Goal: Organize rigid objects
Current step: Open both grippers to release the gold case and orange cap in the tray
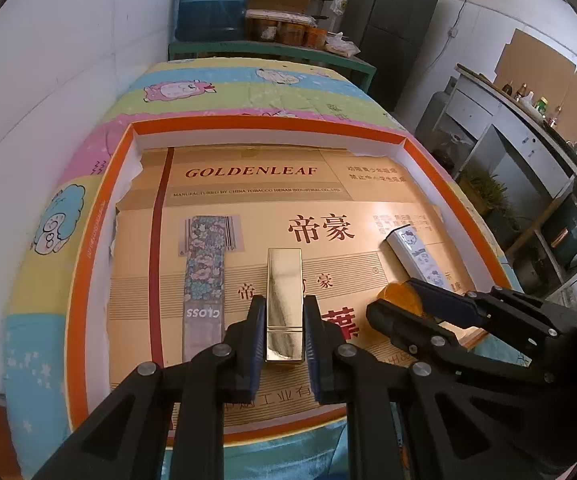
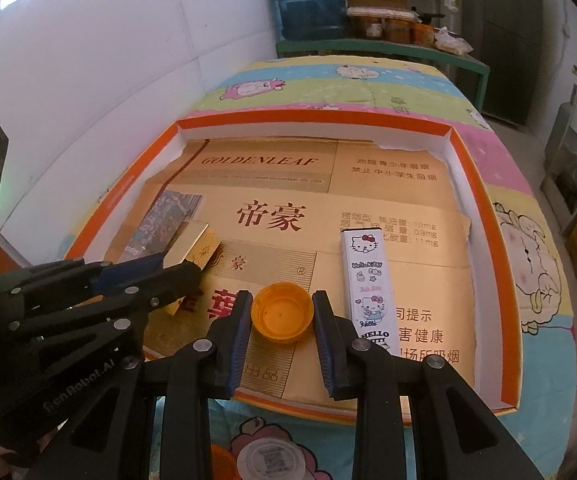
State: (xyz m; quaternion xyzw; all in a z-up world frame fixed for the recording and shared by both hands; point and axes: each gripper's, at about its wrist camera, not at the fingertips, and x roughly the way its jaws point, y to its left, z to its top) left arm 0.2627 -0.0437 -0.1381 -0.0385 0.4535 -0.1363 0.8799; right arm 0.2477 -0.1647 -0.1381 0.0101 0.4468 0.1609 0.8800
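So both tools are loaded at once here. The left tool (image 1: 284,320) is clamped tight on the shiny gold rectangular bar (image 1: 283,300), pads squeezing its long sides near the near end, so the bar sticks out straight ahead along the fingers. That grip makes sense: the narrow width is the only dimension those jaws can span, and holding it lengthwise keeps it parallel to the flat floral-print cardboard box (image 1: 203,276) lying just to its left, toward the tray's left edge. It looks like the bar is going down beside that one to make a row.

The right tool (image 2: 282,312) is closed almost all the way on the round orange plastic bottle cap (image 2: 282,311), open side up, pads on opposite sides of the rim. Gripping across the diameter is really the only stable option for something that shallow. The cap sits near the tray's near edge, just left of the white Hello Kitty printed box (image 2: 368,292), which lies lengthwise toward the right edge.

Everything sits inside the wide orange-rimmed shallow cardboard tray (image 1: 100,216), lined with flattened gold carton sheets, on a bench covered in a pastel cartoon cloth (image 1: 248,88). Whether the bar and cap are resting on the liner or lifted just off it, the views don't settle.

Guess: boxes lined up side by side, cap slotted between.
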